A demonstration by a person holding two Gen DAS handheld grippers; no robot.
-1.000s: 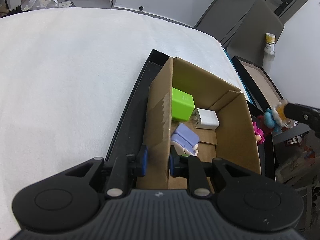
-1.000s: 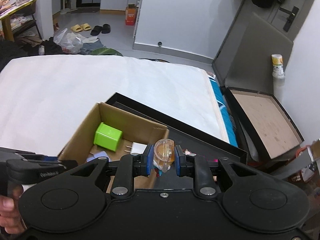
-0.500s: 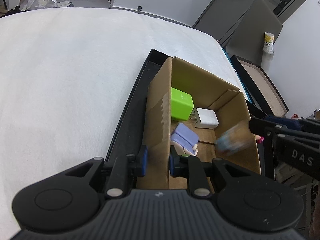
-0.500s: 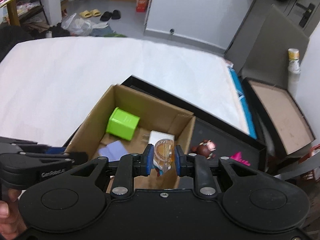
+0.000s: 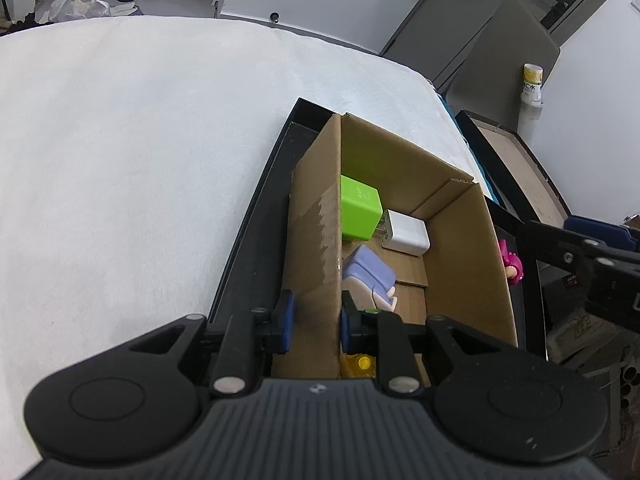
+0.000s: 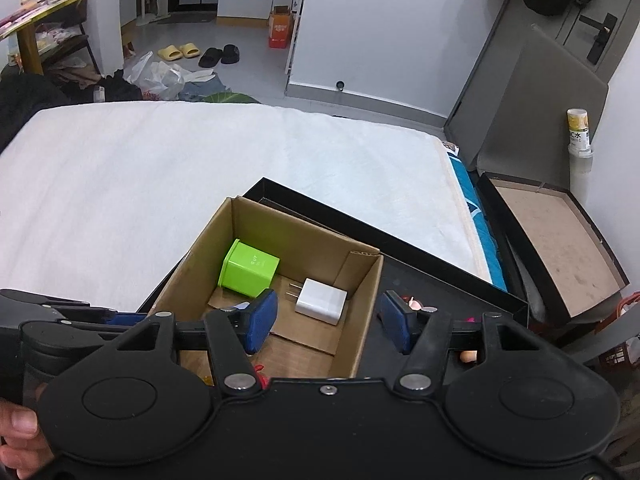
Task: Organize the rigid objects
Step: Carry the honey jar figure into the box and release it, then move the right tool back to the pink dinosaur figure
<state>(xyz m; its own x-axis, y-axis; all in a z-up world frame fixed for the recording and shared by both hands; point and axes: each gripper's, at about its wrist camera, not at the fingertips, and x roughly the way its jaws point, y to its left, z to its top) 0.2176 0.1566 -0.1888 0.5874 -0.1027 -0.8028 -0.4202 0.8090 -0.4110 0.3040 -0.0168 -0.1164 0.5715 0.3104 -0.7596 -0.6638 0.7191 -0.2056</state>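
An open cardboard box (image 5: 464, 264) sits in a black tray (image 5: 256, 240) on the white bed. Inside lie a green cube (image 5: 358, 214), a white charger (image 5: 406, 232) and a lilac piece (image 5: 368, 274). A clear orange toy (image 5: 360, 362) rests on the box floor at the near end, half hidden by my left gripper. My left gripper (image 5: 315, 326) is shut on the box's left wall. My right gripper (image 6: 328, 326) hovers over the box's near right part, its jaws opening with nothing between them.
A pink toy (image 5: 512, 264) and other small figures lie in the tray to the right of the box. A black lid with a brown inside (image 6: 556, 236) and a bottle (image 6: 578, 128) stand off the bed's right side. A hand (image 6: 16, 432) shows at the lower left.
My right gripper came over the box with the clear orange toy, then opened and let it go; the toy now lies in the box. My left gripper kept its hold.
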